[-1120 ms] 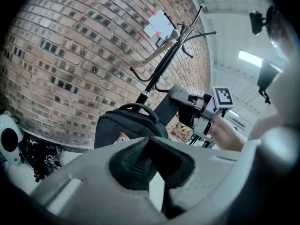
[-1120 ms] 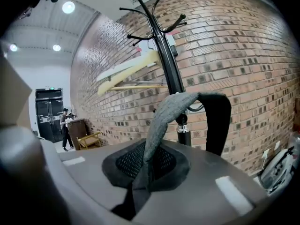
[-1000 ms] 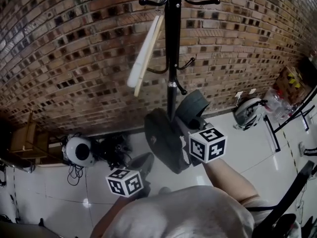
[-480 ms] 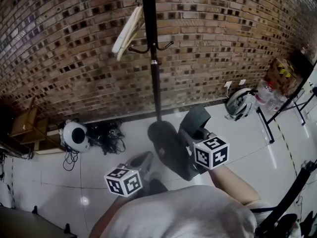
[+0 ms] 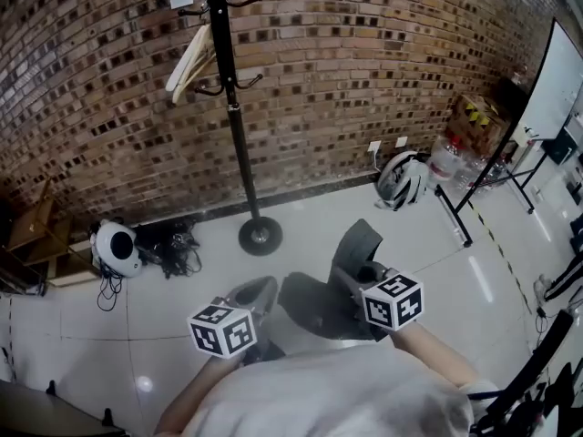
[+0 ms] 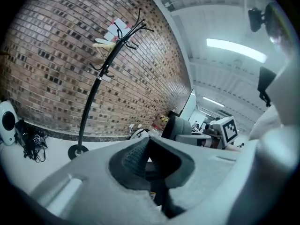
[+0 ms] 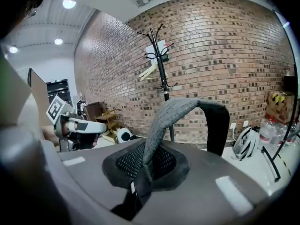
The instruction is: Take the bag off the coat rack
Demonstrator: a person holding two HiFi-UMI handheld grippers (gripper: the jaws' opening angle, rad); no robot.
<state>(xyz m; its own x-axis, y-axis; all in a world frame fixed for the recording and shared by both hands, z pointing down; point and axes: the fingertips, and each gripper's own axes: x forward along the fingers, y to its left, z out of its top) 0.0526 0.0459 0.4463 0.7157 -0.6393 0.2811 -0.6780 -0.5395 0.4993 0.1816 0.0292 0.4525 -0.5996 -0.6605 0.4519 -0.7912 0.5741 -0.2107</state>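
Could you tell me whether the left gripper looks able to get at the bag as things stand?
Probably yes. The bag hangs by its strap from the right gripper, close beside the left gripper, with nothing between them. The left fingers are shut, though, and would need opening first.

Light is even and fairly bright. It falls from a ceiling strip [image 6: 236, 49] in the left gripper view and round ceiling lamps [image 7: 69, 3] in the right gripper view. The glossy floor [image 5: 109, 335] throws back small white glare spots, and shadows stay soft. Fisheye distortion bows the brick wall [image 5: 364, 62] and bends the coat rack [image 6: 96, 88] — the gripper views' corners go black. The nearest foreground there is blurred, while distant parts stay sharp.
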